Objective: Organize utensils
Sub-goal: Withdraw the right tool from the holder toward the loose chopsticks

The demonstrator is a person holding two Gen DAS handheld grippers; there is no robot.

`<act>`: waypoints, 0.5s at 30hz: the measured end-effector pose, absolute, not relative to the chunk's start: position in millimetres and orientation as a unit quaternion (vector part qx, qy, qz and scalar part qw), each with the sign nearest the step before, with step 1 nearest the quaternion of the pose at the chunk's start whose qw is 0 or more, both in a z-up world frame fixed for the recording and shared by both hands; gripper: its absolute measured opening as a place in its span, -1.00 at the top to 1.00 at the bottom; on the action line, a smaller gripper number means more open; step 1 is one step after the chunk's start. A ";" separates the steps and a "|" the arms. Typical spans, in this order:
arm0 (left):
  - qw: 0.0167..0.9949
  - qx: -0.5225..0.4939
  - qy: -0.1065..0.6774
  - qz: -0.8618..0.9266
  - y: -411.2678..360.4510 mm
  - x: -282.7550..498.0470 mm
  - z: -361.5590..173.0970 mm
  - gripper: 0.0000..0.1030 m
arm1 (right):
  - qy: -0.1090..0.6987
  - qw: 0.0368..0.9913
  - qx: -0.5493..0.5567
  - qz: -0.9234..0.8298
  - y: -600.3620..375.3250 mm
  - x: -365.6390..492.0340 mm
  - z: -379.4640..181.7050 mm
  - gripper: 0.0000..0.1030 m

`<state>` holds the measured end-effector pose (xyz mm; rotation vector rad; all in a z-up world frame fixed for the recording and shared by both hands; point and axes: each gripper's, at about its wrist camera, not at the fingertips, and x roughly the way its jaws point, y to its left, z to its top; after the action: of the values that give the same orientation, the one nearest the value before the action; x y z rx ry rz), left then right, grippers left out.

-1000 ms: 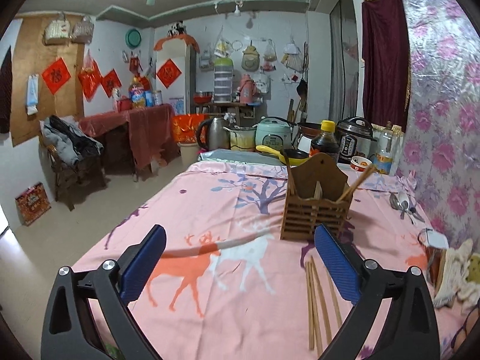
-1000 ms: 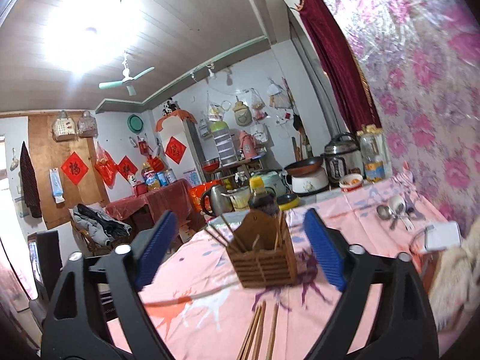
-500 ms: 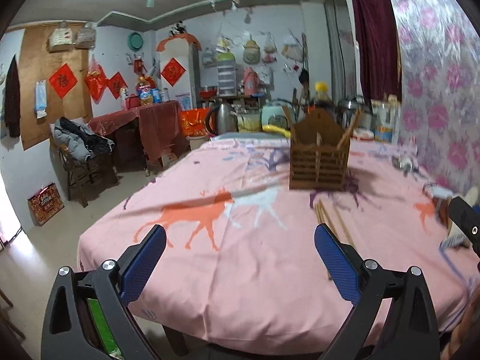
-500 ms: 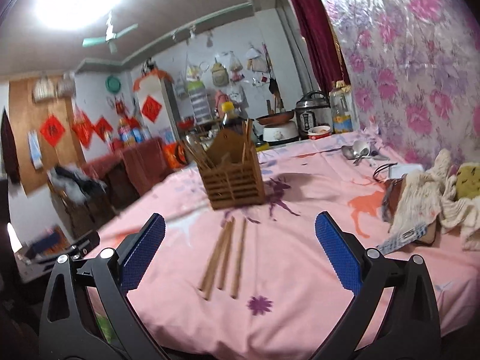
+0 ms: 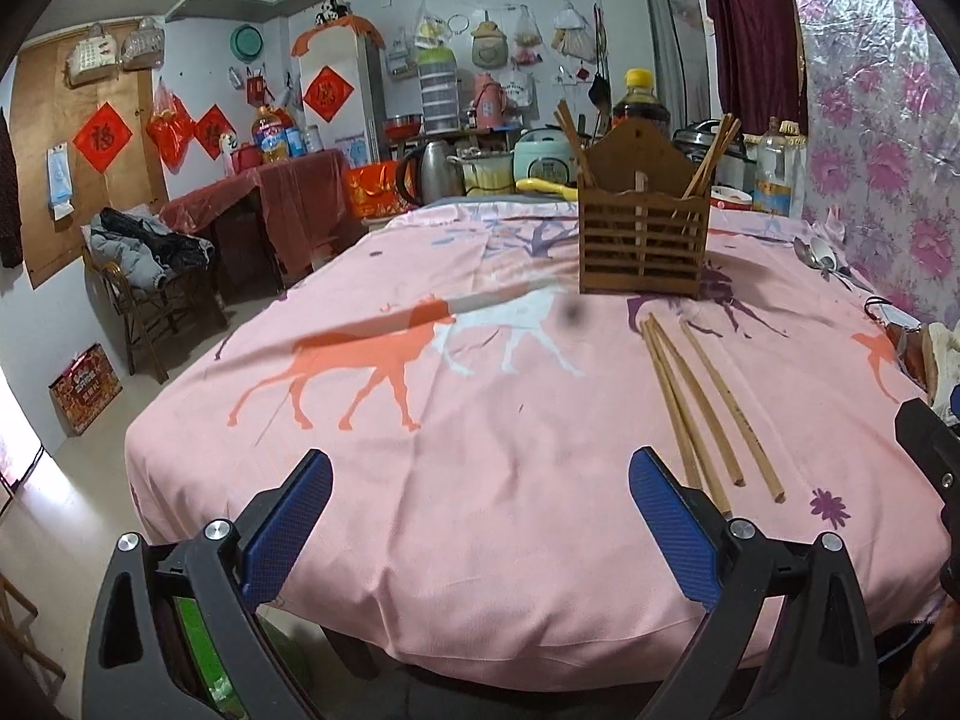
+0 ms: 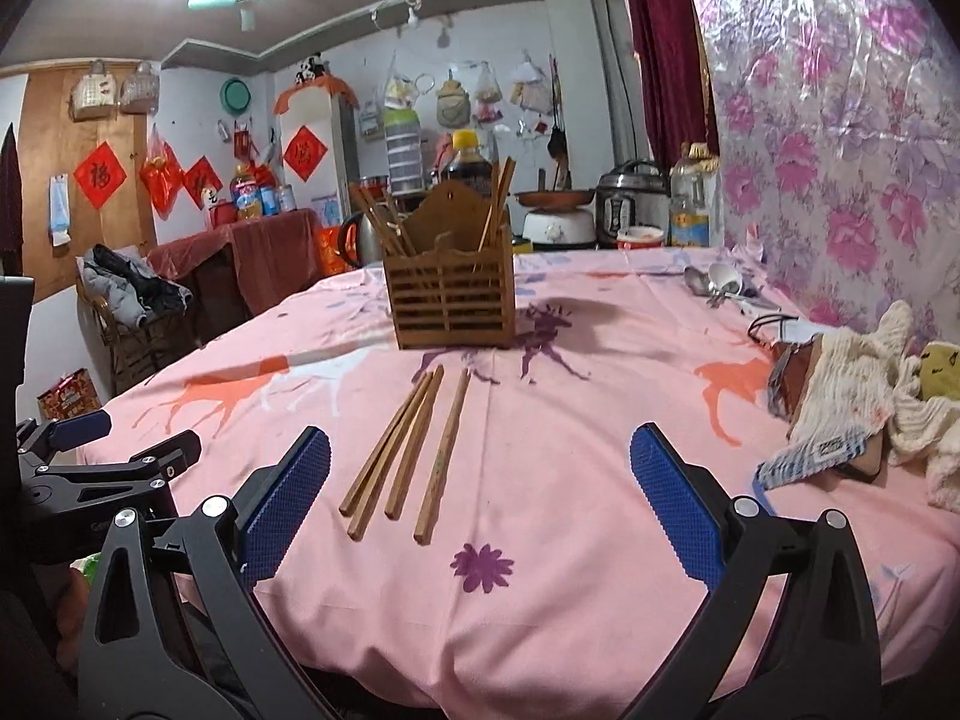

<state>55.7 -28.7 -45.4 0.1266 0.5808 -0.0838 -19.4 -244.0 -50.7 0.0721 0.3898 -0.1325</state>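
While both grippers gape empty | right view alone shows cloth heap (image 6: 870, 372) | chopsticks (image 6: 414, 450) loose before holder (image 6: 450, 300)

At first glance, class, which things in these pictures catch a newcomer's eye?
Loose wooden chopsticks lie side by side on the pink tablecloth, near its front edge. Behind them stands a slatted wooden holder with more chopsticks upright inside. Both grippers, left gripper and right gripper, hang with jaws wide apart, holding nothing.

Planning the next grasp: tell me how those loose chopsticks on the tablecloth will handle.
The loose chopsticks look thin, stiff and probably light. Lying flat on soft tablecloth, they may be awkward to pinch. Their squarish-looking ends suggest little rolling.
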 end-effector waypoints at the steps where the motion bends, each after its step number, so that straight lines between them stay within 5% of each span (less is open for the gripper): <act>1: 0.955 0.061 0.289 -0.041 -27.7 57.0 -46.7 -0.89 | 0.197 0.978 0.037 -0.064 -244.0 -18.3 -51.4 -0.87; 15: 0.933 0.035 0.357 -0.033 -15.3 85.5 -78.0 -0.89 | 0.254 0.965 0.025 -0.057 -242.0 -0.8 -79.0 -0.86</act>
<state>85.5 -15.3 -78.0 0.0721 0.7307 -0.0666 -0.8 -242.0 -79.0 0.0507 0.5145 -0.1160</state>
